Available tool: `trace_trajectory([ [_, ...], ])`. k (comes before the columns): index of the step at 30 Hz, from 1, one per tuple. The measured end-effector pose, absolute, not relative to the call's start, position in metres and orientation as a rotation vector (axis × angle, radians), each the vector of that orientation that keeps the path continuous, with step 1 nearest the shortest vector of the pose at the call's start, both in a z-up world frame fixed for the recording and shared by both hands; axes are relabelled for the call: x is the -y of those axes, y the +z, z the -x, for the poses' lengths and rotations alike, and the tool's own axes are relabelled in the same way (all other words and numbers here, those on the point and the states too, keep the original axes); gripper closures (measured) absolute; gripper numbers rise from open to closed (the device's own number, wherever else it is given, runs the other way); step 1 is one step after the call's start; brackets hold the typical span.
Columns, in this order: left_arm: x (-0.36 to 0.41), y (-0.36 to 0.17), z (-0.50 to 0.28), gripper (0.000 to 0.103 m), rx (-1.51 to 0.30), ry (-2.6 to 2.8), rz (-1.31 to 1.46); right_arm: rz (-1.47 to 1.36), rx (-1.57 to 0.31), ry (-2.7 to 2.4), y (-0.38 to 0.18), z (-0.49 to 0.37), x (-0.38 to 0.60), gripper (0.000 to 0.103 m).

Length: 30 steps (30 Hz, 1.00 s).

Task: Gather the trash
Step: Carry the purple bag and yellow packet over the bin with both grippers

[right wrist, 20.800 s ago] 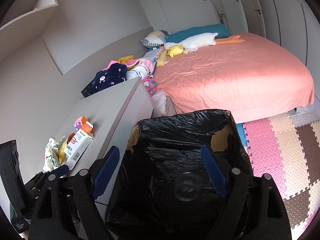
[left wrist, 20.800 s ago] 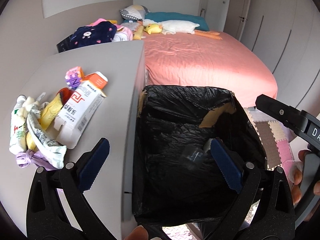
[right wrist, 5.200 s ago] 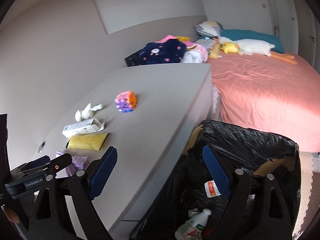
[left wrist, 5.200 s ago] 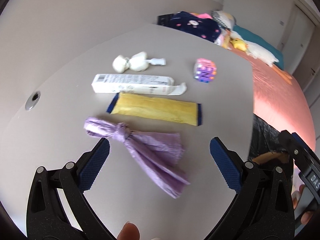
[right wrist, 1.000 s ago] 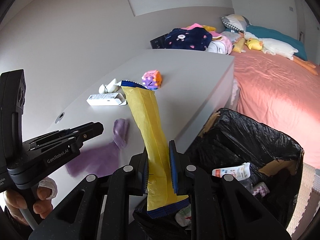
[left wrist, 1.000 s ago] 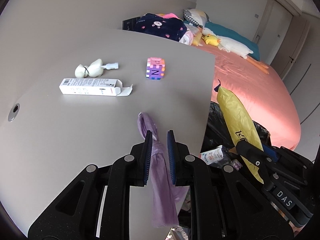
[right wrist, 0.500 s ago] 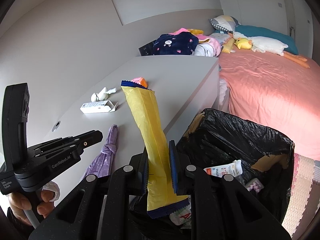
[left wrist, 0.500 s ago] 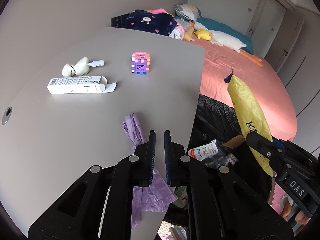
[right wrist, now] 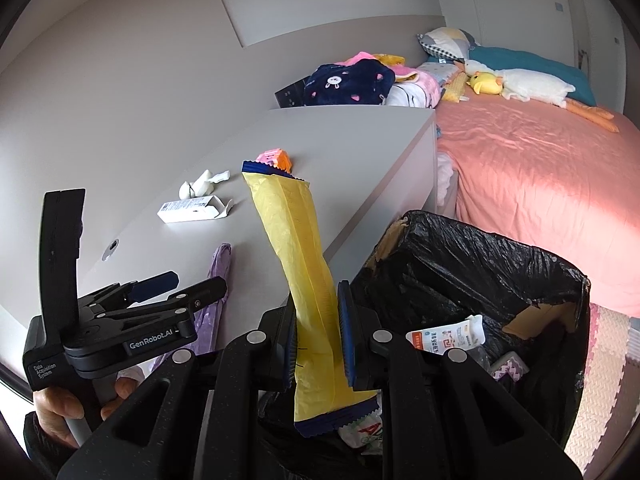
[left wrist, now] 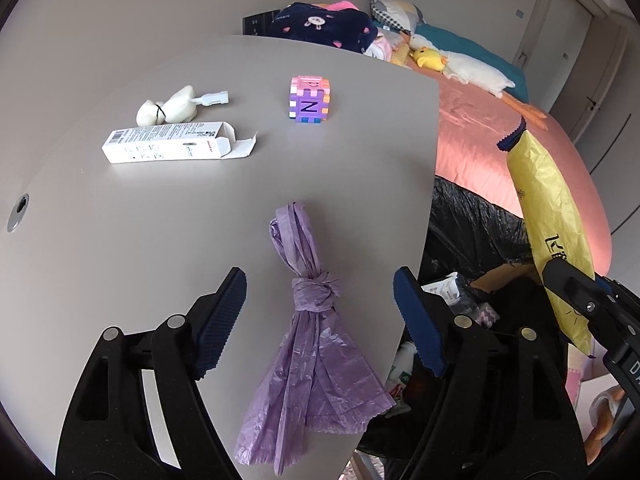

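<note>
**Yellow wrapper over the bin, purple bag loose on the desk**

Left wrist view: the left gripper (left wrist: 320,316) has its jaws spread wide, nothing between the pads, and the knotted purple plastic bag (left wrist: 310,328) lies flat on the grey desk top (left wrist: 120,220) at lower centre, its flared end hanging past the desk edge. Upper left, a white carton (left wrist: 164,146) with an open flap sits just below a tied white wad (left wrist: 166,111); a pink-and-purple letter cube (left wrist: 309,100) stands to their right. At the right edge, the yellow snack wrapper (left wrist: 548,220) rises above the black-lined trash bin (left wrist: 472,224).

Right wrist view: the right gripper (right wrist: 318,332) is clamped on the yellow snack wrapper (right wrist: 304,260), lower centre, its bottom end dangling over the trash bin (right wrist: 460,256) at lower right, where packets already lie. The left gripper (right wrist: 160,292) shows at lower left, over the purple plastic bag (right wrist: 219,264)
</note>
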<state>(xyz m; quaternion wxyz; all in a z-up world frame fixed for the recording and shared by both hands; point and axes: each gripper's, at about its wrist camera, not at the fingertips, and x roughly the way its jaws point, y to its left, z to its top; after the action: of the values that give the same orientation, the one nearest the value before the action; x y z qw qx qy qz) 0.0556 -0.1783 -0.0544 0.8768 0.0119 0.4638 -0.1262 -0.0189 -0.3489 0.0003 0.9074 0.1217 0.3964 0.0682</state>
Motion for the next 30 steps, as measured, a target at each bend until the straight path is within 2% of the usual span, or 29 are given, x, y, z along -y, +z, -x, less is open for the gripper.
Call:
trace_trajectory([
  [2,0.178,-0.061,-0.058,0.029,-0.988,-0.261,-0.026,-0.254,-0.817,0.139,0.0,0.019,0.35,0.084],
  [4,0.179,-0.068,-0.059,0.034,-1.007,-0.259,-0.033,-0.255,-0.818,0.136,0.0,0.019,0.351,0.084],
  [6,0.18,-0.074,-0.06,0.048,-1.03,-0.262,-0.038,-0.258,-0.819,0.135,-0.001,0.019,0.351,0.084],
  [9,0.182,-0.077,-0.061,0.062,-1.025,-0.249,-0.052,-0.261,-0.819,0.135,-0.001,0.019,0.352,0.084],
  [11,0.18,-0.076,-0.061,0.078,-1.028,-0.264,-0.027,-0.264,-0.818,0.134,-0.001,0.019,0.354,0.084],
  [17,0.181,-0.072,-0.062,0.083,-1.014,-0.295,-0.006,-0.274,-0.815,0.128,-0.002,0.02,0.358,0.084],
  [30,0.221,-0.033,-0.048,0.083,-0.923,-0.388,-0.068,-0.311,-0.789,0.086,0.002,0.033,0.382,0.084],
])
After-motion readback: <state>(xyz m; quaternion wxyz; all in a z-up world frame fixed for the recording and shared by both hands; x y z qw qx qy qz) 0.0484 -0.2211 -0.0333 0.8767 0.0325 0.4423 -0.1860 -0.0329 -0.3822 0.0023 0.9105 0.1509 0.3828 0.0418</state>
